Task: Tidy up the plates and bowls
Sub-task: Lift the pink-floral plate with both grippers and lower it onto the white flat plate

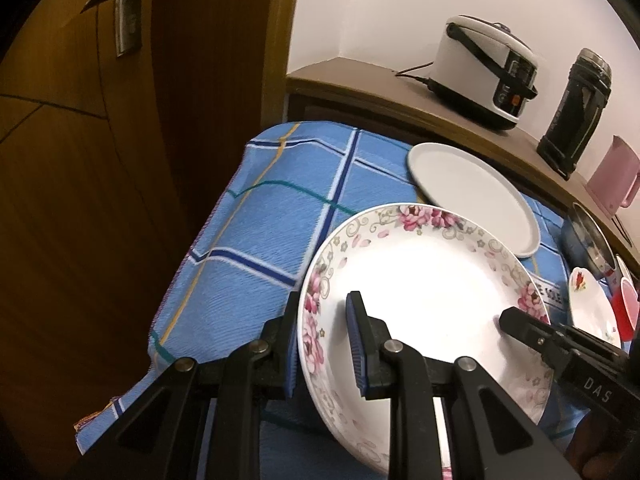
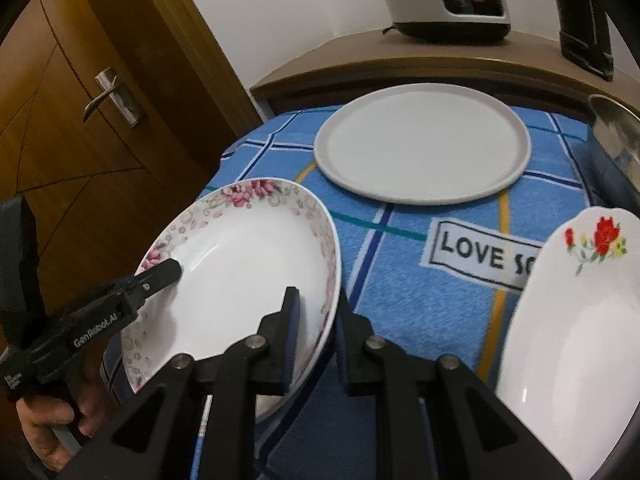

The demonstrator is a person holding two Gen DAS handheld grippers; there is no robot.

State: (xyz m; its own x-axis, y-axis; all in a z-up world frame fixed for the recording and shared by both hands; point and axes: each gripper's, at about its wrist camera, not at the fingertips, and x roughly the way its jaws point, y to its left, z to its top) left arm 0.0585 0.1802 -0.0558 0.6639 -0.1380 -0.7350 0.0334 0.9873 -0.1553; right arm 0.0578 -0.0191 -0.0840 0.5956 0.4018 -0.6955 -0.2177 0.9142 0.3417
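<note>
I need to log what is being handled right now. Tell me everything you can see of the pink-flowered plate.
The pink-flowered plate is a round, shallow, glossy white dish, ceramic by its look, with pink blossoms and grey scrollwork around its rim. It is empty and tilted above the blue checked cloth. The left tool is clamped on one edge, the right tool on the opposite edge.

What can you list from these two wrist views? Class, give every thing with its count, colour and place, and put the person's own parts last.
pink-flowered plate: 1, white, lifted off the cloth's near left
plain plate: 1, off-white, far centre of the cloth
red-flowered dish: 1, white, right
checked cloth: 1, blue, over the table
metal bowl: 1, steel, far right
rice cooker: 1, white and black, back counter
flask: 1, black, counter
jug: 1, pink, counter
cup: 1, red, right edge
door: 1, brown, left
left gripper: black, clamping the pink-flowered plate's rim
right gripper: black, clamping the opposite rim
hand: 1, bottom left
</note>
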